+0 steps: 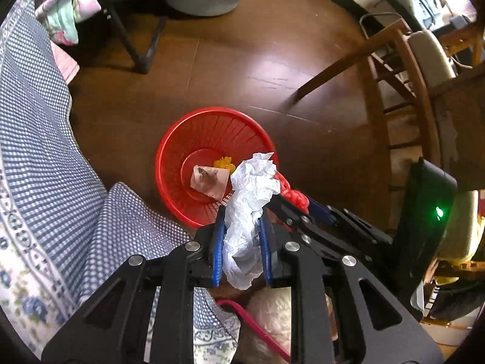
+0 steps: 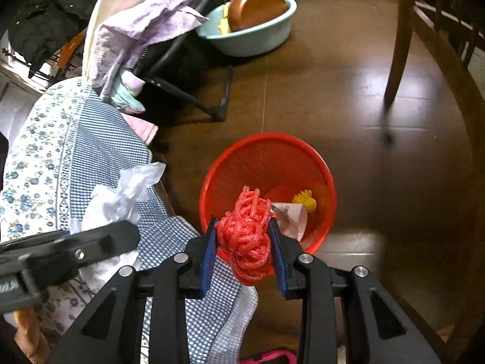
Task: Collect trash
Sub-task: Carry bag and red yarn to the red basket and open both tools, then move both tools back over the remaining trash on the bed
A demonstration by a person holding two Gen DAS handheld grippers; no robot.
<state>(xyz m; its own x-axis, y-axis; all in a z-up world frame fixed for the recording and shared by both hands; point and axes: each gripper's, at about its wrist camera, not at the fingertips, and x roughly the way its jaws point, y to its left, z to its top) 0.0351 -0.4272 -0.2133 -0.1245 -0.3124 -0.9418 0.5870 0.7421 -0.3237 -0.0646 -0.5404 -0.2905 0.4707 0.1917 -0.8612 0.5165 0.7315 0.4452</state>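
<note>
Dark brown glossy wooden flooring [image 1: 242,69] is spreading under both views, with a round red slotted plastic basket [image 1: 182,139] sitting on it at the centre. Inside the basket a pinkish scrap of paper [image 1: 210,180] and a small yellow object [image 1: 224,162] are lying at the bottom. The left gripper [image 1: 241,227] is hanging at 6 o'clock, its blue pads closed partway and pinching a crumpled white plastic wrapper [image 1: 251,200] whose top is reaching over the basket's rim at 4 o'clock. The right gripper [image 2: 244,236] is clamping a bunched red foam net [image 2: 247,233] over the basket's near rim at 7 o'clock. A blue-checked floral quilt [image 2: 75,151] is draping at 9 o'clock, and a pale teal plastic basin [image 2: 257,36] is resting at 12 o'clock.
</note>
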